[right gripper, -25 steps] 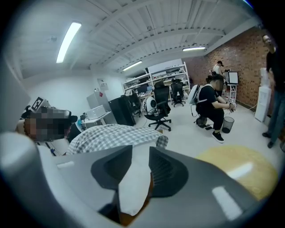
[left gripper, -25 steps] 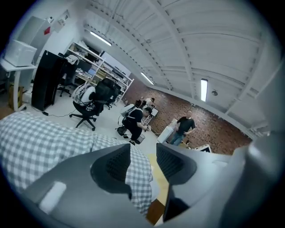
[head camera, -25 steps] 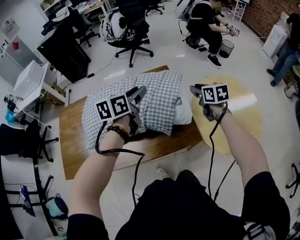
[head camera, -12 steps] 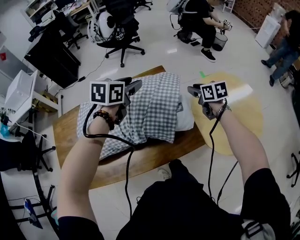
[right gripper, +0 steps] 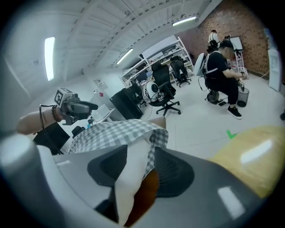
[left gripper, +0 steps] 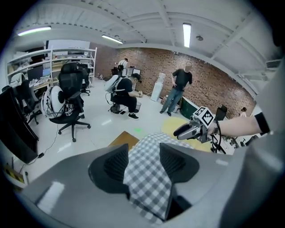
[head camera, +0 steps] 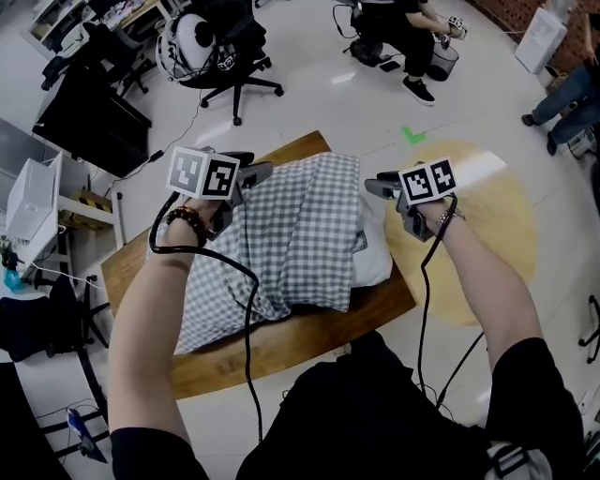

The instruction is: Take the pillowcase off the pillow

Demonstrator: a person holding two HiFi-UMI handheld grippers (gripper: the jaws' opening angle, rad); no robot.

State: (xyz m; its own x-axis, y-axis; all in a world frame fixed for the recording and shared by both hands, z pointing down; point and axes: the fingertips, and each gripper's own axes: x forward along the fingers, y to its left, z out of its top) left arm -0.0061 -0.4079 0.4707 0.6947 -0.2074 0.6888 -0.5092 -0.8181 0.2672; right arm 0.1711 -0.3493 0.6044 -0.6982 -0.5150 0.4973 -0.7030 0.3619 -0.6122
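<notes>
Left gripper (head camera: 261,172): jaws apart, just been opening. The checked pillowcase (head camera: 300,225) shows in the gap, pads not pressing it. It hovers over the case's far edge. Right gripper (head camera: 375,185): jaws apart, also just been opening, with the white pillow (head camera: 373,255) end and case hem in the gap, unpinched. The pillow lies in the case on a wood table (head camera: 281,347), white end sticking out at right. The left cable (head camera: 246,281) drapes across the case. Yellow round top (head camera: 492,244) at right; office chair (head camera: 220,56) and a seated person (head camera: 394,23) beyond.

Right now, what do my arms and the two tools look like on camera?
The left tool and right tool are dark grey with ribbed black pads. Each carries a white cube with black square markers and trails a black cable. Short black sleeves; a brown bead bracelet on the left wrist.
</notes>
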